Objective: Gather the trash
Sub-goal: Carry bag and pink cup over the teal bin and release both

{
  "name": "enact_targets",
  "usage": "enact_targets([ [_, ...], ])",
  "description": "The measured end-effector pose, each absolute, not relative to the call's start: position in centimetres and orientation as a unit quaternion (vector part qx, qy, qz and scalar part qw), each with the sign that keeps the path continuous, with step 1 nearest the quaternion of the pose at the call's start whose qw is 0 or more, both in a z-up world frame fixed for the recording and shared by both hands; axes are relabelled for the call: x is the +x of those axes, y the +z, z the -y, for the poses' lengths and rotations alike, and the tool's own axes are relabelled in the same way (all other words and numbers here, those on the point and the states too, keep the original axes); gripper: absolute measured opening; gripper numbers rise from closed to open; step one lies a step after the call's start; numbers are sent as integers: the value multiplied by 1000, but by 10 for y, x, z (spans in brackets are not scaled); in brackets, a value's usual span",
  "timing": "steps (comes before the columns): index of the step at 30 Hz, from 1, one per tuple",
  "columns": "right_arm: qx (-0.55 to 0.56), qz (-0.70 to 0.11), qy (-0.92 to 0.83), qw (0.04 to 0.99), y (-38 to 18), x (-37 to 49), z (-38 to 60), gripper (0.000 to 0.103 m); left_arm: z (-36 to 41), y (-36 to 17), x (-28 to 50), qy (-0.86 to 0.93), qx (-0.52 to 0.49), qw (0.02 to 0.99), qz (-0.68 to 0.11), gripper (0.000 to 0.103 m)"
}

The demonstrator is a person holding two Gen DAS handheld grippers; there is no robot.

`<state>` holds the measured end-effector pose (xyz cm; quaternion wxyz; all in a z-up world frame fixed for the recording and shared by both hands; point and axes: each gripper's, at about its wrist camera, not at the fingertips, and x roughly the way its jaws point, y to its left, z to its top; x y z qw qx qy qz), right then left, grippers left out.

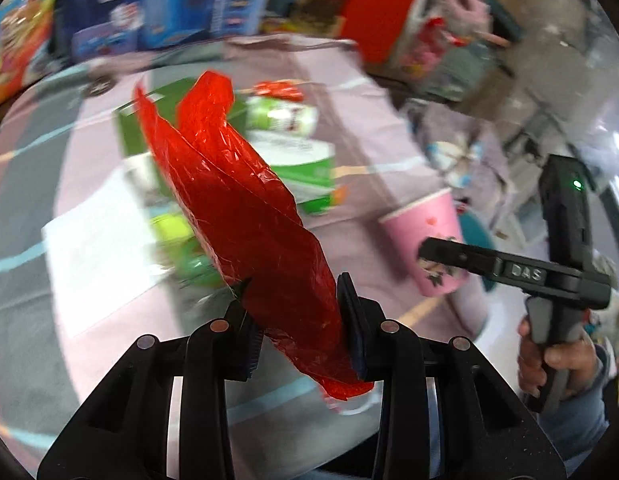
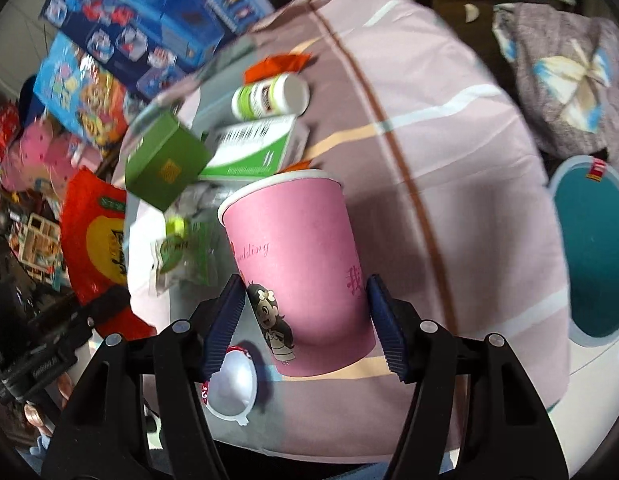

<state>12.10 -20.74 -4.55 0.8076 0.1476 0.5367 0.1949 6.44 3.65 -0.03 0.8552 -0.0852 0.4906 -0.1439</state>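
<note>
Both pickups look done: left hand-held gripper [image 1: 297, 316] clamped on the red wrapper [image 1: 237, 208], right hand-held gripper [image 2: 305, 312] squeezing the pink cup [image 2: 297, 264], so next they probably go to the teal bin [image 2: 593, 256] off to its right.

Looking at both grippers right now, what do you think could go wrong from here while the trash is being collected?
1. The left gripper pinches only the lower end of the red wrapper; the thin film may slip out.
2. The right gripper squeezes the pink paper cup near its base; it may crumple or tip.
3. The teal bin sits off to the side, so either item could drop back onto the bedsheet.
</note>
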Motion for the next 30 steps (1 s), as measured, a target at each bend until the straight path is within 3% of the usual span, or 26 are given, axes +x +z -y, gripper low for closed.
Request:
enact_targets([
  [11,208,-497,151,829,-40,116,290,60,40,0,85,-196,-27,837,-510,35],
  [22,292,-458,0,840,-51,91,457,60,205,-19,120,-308,93,798,-509,35],
  [30,324,-469,-54,820,-78,84,524,60,306,-49,140,-370,109,758,-525,35],
])
